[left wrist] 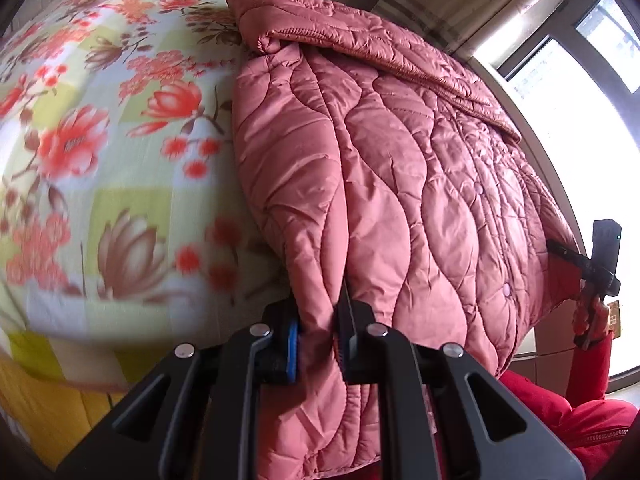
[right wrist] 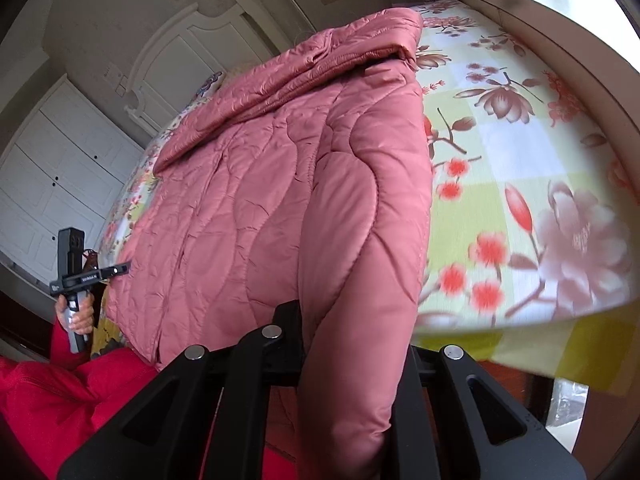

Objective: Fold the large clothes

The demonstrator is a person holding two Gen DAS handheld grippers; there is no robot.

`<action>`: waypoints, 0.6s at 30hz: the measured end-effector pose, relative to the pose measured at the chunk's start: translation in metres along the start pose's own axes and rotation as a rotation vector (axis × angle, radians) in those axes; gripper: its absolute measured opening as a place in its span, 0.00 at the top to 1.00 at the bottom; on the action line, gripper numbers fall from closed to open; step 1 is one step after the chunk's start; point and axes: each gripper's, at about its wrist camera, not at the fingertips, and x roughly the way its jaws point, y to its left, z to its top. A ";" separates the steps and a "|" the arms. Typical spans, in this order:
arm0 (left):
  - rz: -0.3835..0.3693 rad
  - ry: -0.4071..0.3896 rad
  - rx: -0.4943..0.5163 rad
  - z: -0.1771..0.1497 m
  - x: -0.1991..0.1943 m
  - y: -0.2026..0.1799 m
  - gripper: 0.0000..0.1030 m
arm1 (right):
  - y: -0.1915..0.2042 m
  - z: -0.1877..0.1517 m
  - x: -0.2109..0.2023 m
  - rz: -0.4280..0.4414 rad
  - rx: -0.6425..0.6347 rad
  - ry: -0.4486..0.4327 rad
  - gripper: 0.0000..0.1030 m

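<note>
A pink quilted jacket (left wrist: 400, 168) lies spread on a bed, its near part hanging over the bed's edge towards me. In the left wrist view my left gripper (left wrist: 320, 336) is shut on a bunched fold of the jacket's near left edge, the blue pad (left wrist: 293, 344) pressed against the fabric. Seen from the right wrist, the jacket (right wrist: 248, 208) has its near right edge folded over and drawn between the fingers of my right gripper (right wrist: 352, 320). That gripper is shut on it, its fingertips hidden by the cloth.
The bed carries a floral sheet (left wrist: 100, 140) (right wrist: 520, 140) with a white headboard (right wrist: 180, 52) at its far end. A bright window (left wrist: 580, 120) stands beyond the bed, white wardrobe doors (right wrist: 48, 172) on the other side. A person in red clothing (right wrist: 60, 392) stands close to the bed's edge.
</note>
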 end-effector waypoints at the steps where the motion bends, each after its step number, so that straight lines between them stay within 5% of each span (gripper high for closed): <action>1: -0.003 -0.006 -0.001 -0.002 0.000 -0.001 0.86 | 0.001 -0.004 -0.004 0.005 0.000 -0.005 0.89; 8: -0.097 -0.042 -0.053 0.000 -0.005 0.010 0.87 | 0.002 -0.024 -0.015 0.102 0.073 -0.034 0.89; 13: -0.212 -0.134 -0.070 0.047 -0.039 0.008 0.91 | 0.004 -0.008 -0.041 0.328 0.166 -0.102 0.89; 18: -0.235 -0.216 -0.078 0.099 -0.067 0.003 0.92 | 0.011 0.033 -0.062 0.417 0.177 -0.146 0.89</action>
